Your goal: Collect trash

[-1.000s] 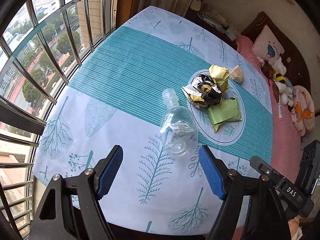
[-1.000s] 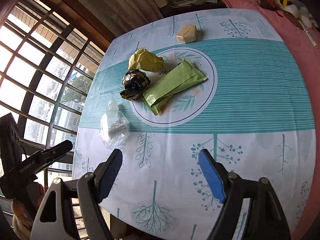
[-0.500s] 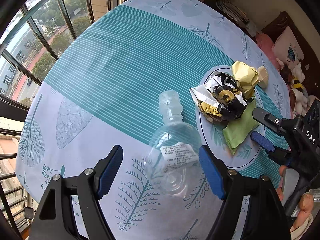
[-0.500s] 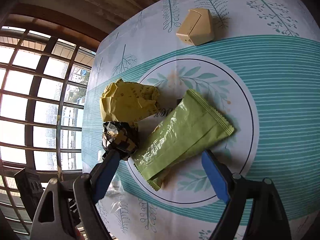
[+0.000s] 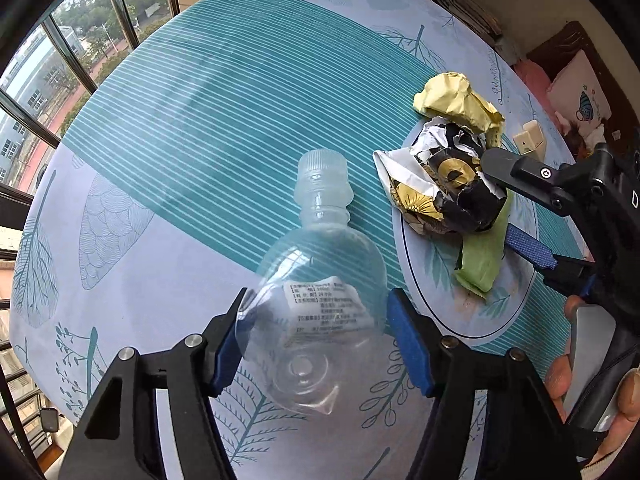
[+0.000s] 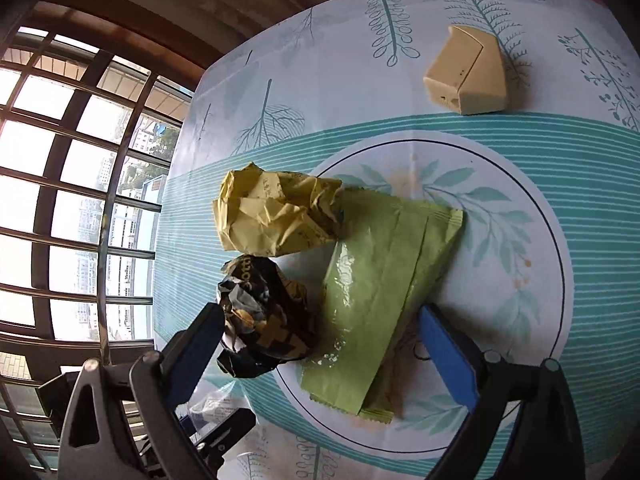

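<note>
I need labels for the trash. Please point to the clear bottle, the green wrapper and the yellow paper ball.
clear bottle [image 5: 316, 280], left wrist view, body.
green wrapper [image 6: 380, 280], right wrist view, middle.
yellow paper ball [image 6: 272, 216], right wrist view, middle.

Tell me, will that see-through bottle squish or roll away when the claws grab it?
The clear bottle looks empty, so it is probably very light. Its thin plastic may dent when squeezed. It lies on its side with a round belly, so a nudge could roll it across the tablecloth. The left gripper has been closing around it, which should stop that.
</note>
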